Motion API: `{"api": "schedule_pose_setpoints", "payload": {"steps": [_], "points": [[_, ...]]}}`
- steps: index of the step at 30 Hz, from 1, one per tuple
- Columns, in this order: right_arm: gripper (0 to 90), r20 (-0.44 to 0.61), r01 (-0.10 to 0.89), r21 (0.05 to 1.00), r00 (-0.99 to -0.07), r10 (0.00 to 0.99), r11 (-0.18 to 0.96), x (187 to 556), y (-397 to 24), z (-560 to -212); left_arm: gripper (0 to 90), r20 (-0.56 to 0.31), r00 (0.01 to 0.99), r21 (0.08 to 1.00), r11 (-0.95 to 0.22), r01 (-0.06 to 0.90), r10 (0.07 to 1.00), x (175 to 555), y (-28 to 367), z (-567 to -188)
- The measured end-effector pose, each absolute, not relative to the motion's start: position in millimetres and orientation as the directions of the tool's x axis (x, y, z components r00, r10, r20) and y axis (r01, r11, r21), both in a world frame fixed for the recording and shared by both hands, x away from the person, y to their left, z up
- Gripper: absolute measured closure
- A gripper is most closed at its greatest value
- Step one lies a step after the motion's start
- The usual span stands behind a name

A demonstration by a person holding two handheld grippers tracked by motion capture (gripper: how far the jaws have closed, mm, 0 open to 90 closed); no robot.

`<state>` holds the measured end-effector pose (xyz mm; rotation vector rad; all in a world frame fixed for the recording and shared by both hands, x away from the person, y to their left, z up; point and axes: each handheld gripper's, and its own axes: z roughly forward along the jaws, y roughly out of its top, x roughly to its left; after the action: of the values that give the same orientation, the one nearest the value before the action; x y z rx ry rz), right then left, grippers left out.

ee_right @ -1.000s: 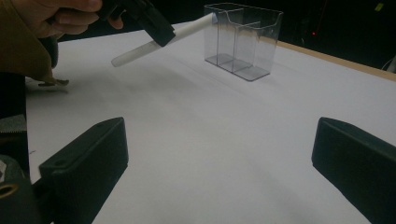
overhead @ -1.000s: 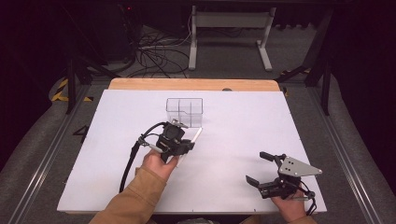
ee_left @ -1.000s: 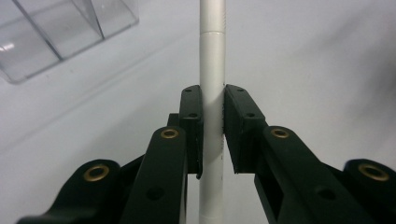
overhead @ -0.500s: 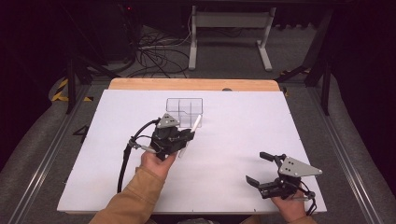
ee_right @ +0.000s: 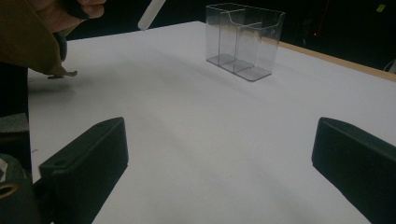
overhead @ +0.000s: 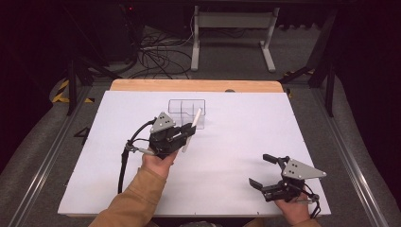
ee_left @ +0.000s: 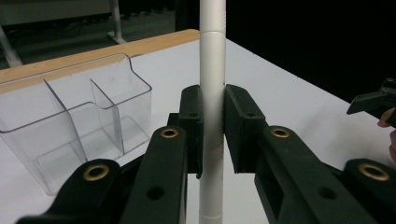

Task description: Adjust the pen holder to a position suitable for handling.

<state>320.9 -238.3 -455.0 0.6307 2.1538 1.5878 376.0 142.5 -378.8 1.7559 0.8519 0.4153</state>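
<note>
Left gripper (overhead: 185,133) clamped on white pen (ee_left: 212,93), long axis tilted toward clear organizer (overhead: 187,112) just beyond; right gripper (overhead: 265,171) wide, well apart.

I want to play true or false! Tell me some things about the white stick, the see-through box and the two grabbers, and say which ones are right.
1. The left gripper is shut on the white stick. True.
2. The stick is already inside the clear box. False: the stick is held in the jaws, outside the box.
3. The right gripper holds a second stick. False: its jaws stand wide open with nothing between them.
4. The box has compartments and all are empty. True.
5. The box lies tipped on its side. False: it stands upright on the white table.
</note>
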Motion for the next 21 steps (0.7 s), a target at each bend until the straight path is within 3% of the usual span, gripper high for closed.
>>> {"api": "schedule_pose_setpoints", "payload": {"steps": [9,21], "points": [[3.9,-0.043,0.123,0.959,-0.826,0.562,0.254,320.8,-238.2,-455.0,78.4,-0.179,0.700,0.927,-0.120,0.355,0.692,378.4,146.0,-377.6],[3.9,-0.041,0.123,0.959,-0.830,0.556,0.255,320.9,-237.4,-455.3,78.4,-0.136,0.713,0.936,-0.146,0.319,0.688,387.7,145.8,-366.4]]}}
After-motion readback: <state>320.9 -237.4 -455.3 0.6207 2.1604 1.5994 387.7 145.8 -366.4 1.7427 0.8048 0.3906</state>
